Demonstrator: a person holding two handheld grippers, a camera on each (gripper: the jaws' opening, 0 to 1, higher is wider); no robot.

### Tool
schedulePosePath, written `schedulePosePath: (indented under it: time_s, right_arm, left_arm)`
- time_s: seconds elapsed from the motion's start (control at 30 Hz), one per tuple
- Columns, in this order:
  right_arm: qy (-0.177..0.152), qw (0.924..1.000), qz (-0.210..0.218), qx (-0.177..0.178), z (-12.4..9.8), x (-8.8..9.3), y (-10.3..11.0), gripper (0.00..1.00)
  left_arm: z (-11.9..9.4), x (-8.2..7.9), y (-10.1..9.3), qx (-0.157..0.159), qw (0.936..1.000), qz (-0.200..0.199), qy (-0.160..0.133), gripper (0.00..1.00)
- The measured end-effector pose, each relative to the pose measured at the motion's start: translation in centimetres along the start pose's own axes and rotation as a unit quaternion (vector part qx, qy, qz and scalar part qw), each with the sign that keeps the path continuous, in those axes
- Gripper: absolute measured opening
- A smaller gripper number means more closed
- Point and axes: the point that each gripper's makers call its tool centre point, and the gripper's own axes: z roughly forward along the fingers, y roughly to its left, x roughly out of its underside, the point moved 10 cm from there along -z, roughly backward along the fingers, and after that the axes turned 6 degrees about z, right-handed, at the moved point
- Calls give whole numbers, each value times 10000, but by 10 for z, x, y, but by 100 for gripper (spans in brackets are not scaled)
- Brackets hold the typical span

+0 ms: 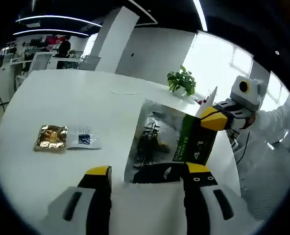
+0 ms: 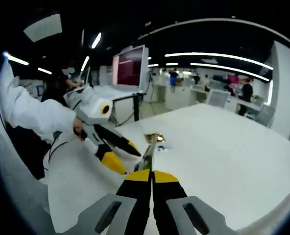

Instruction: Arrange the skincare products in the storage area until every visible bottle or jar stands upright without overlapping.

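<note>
Left gripper (image 1: 146, 178) jaws spread, low beside the foil pouch (image 1: 157, 142); right gripper (image 2: 151, 177) clenched on pouch's upper edge.

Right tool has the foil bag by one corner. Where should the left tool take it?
Probably its free left edge, approached from the left with jaws straddling the thin sheet. The foil bag stands upright on the table, the right tool pinches its upper right corner, and the open left tool sits near its bottom edge.
</note>
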Motion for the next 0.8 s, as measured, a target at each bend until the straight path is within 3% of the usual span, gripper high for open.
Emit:
schedulePosePath:
  time_s: [0.13,0.17,0.3,0.43,0.6,0.8]
  right_arm:
    - [22,9996,-91,-277,-8,0,5,0]
    - [-50,9988,-60,-488,-11,0,8,0]
    - [-80,9980,-115,-623,-20,1,10,0]
    - [-211,9951,-191,-946,-30,2,15,0]
    - [-245,9947,-183,-979,-37,0,13,0]
    - [-248,9963,-178,-806,-44,-3,7,0]
  left_arm:
    - [2,-3,-2,318,9990,286,-133,54]
    - [2,-4,-3,347,9989,294,-143,54]
    - [5,-10,-15,660,9964,415,-319,51]
    - [9,-8,-23,959,9937,531,-233,45]
    - [8,-5,-23,1306,9890,697,-70,28]
    - [1,-13,-43,1571,9838,854,85,15]
